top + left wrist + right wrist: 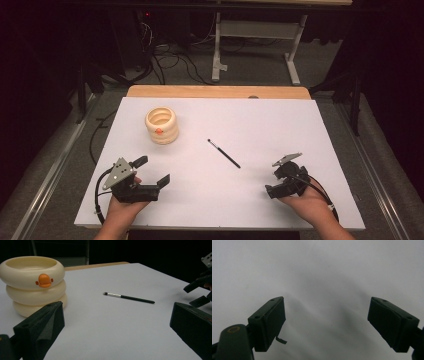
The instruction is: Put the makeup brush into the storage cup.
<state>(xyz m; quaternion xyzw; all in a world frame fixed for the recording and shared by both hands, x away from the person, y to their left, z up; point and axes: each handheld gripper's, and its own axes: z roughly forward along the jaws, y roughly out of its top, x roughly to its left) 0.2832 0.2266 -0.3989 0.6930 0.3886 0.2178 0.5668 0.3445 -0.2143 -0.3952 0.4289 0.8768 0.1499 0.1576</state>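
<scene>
A thin black makeup brush (224, 153) with a silver ferrule lies flat near the middle of the white board (280, 125), bristles toward the far left. A cream ringed holder (161, 125) with an orange duck face stands upright at the far left. My left gripper (152, 170) rests at the near left, open and empty, aimed toward the brush (130, 297) and holder (32, 282). In its own view the left gripper (117, 312) has its jaws wide apart. My right gripper (273, 182) sits at the near right, open. The right gripper (326, 307) faces bare white surface with nothing between its jaws.
The wooden table edge (215, 91) shows beyond the board's far side. A white stand (220, 55) and loose cables (170, 62) sit on the floor behind. The other hand's gripper (200, 291) appears at the right edge of the left gripper view.
</scene>
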